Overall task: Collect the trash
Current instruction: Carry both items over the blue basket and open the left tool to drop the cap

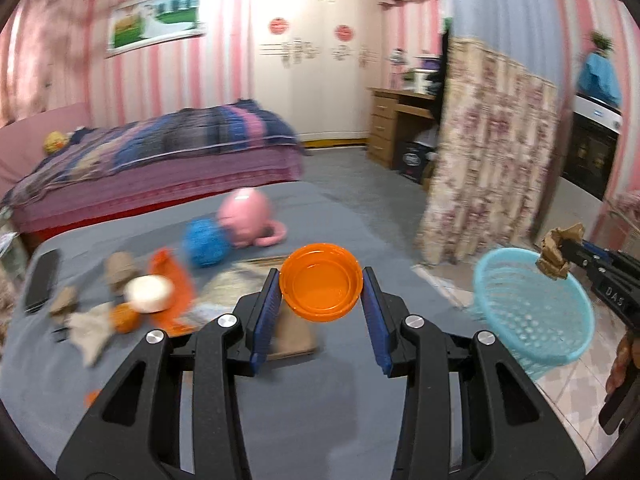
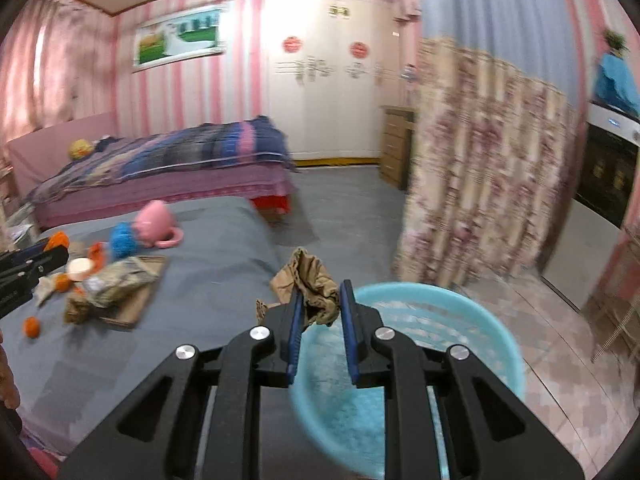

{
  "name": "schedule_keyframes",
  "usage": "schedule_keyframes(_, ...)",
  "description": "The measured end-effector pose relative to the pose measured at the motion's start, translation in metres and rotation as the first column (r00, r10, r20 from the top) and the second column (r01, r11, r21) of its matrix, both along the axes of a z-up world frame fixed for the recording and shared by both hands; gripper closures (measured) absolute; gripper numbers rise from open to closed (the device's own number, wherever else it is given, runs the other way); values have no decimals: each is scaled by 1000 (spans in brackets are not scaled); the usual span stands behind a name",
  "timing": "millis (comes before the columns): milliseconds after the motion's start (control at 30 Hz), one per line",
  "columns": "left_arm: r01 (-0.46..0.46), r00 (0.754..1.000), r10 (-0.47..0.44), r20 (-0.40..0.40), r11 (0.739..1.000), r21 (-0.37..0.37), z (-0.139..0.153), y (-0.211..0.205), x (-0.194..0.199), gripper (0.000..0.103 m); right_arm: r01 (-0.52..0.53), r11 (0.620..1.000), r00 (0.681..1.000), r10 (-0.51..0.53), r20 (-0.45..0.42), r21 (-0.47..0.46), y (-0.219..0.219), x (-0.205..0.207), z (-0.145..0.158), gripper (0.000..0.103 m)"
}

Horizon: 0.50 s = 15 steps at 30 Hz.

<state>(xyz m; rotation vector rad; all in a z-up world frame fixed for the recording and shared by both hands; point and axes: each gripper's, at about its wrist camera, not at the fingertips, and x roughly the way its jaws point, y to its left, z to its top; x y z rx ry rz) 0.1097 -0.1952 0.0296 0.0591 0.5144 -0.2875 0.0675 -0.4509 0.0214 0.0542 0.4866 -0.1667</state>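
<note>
1. Between the pads of my right gripper (image 2: 320,314) sits the crumpled brown paper (image 2: 316,284), clamped, above the near rim of the blue basket (image 2: 472,320).
2. I judge it light, soft and springy; a pinch across the thick middle is safest.
3. It has no clear long axis; loose flaps point up and away from me.
4. My left gripper (image 1: 322,292) grips the orange lid (image 1: 320,282) by its rim, hollow side up, over the grey table (image 1: 360,216).
</note>
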Motion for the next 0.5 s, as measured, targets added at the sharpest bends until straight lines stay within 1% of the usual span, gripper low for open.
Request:
schedule_keyframes(133,85,996,-85,-14,996,0,-11,-49,9,64,86,996,996,-86,-22,14,-44,-8,-14,84)
schedule_keyframes(267,155,988,-155,-28,988,14,-23,-95,18,64,136,991,990,-135,-38,14,-69,-8,-26,84)
schedule_keyframes(333,195,980,-194,-43,981,22,-30,-119,23,64,157,987,987,-156,-45,18,-77,-8,-33,84)
schedule_keyframes(433,262,963,-260,-75,965,21,-44,-153,25,64,190,982,980,-190,-56,4,-87,-9,-42,85)
schedule_keyframes(500,303,950,-300,-91,953,19,-51,-170,26,64,214,977,975,-212,-61,21,-96,-12,-49,85)
